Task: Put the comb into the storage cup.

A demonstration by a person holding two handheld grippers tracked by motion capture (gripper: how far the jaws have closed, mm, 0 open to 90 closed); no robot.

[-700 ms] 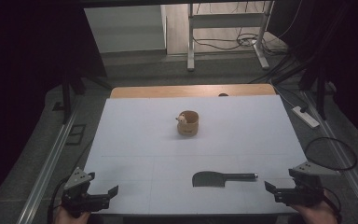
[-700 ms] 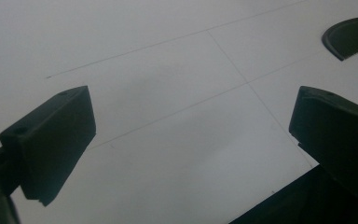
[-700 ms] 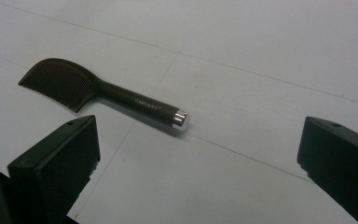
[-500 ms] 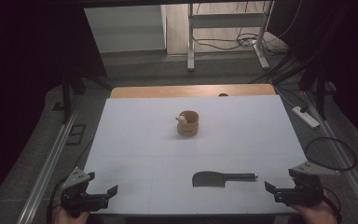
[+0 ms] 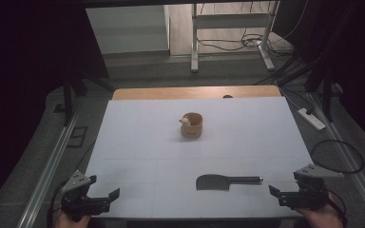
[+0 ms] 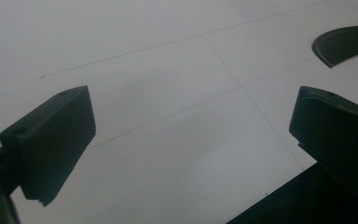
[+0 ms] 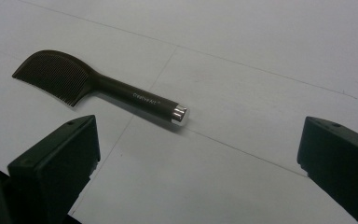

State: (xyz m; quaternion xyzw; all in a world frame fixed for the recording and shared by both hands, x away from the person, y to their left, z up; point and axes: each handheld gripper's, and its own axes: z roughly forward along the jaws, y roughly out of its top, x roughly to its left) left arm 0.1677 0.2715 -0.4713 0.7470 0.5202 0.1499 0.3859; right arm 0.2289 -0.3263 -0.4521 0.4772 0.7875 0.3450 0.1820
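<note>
Black plastic comb with silver-capped handle (image 5: 223,181) lies flat on white table (image 5: 247,133), near edge, right of centre, untouched. Right gripper (image 5: 285,195) nearest, jaws spread, empty. Left gripper (image 5: 105,197) spread, empty. Small wooden cup (image 5: 191,125) mid-table. Pickup not started.

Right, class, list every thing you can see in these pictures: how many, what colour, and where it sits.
Comb: one, black with a silver handle tip, lying flat near the front of the table, right of centre.
Cup: one, light brown wood, with a small pale thing at its rim, at the middle of the table.
Table: one, white top with a wooden strip along the far edge.
Power strip: one, white, on the floor to the right of the table.
Metal frame: one, pale grey, on the floor beyond the table.
Left gripper: one, black, front left corner, jaws open, holding nothing.
Right gripper: one, black, front right corner, jaws open, holding nothing, nearest the comb.
</note>
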